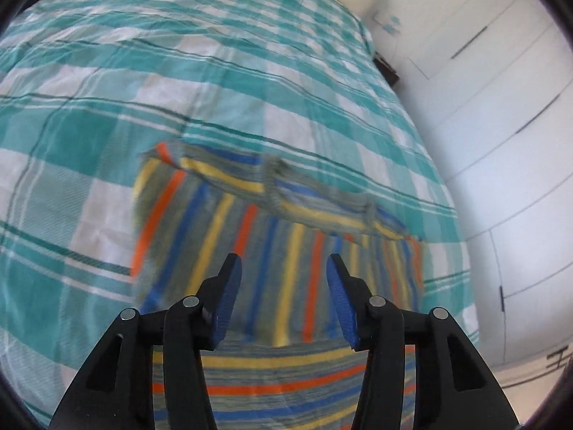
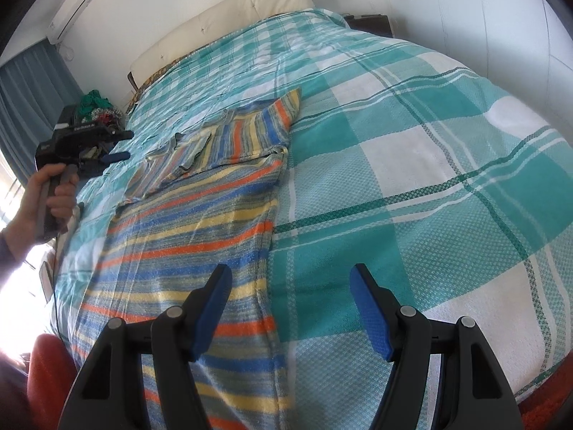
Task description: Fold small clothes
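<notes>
A: Spreading across nearly the whole view, the bed (image 2: 412,136) with its green-and-white checked cover serves as the folding surface, probably because it is broad, flat and soft.

B: And the garment?

A: The striped shirt (image 2: 200,222) lies flat on the cover at about nine o'clock from the middle of the right view, with its collar end up toward eleven. One sleeve (image 2: 283,111) is turned in over the body, and in the left view a folded band (image 1: 272,186) crosses the top, so I judge the fold is underway.

B: The tongs?

A: The left tongs (image 1: 284,261) are released, with nothing between the blue pads; they hang over the stripes. A hand (image 2: 53,193) grips their handle at nine o'clock.

B: And the right?

A: The right tongs (image 2: 290,276) are released too, gaping over the shirt's edge at six o'clock, likely placed to take that side next.
</notes>
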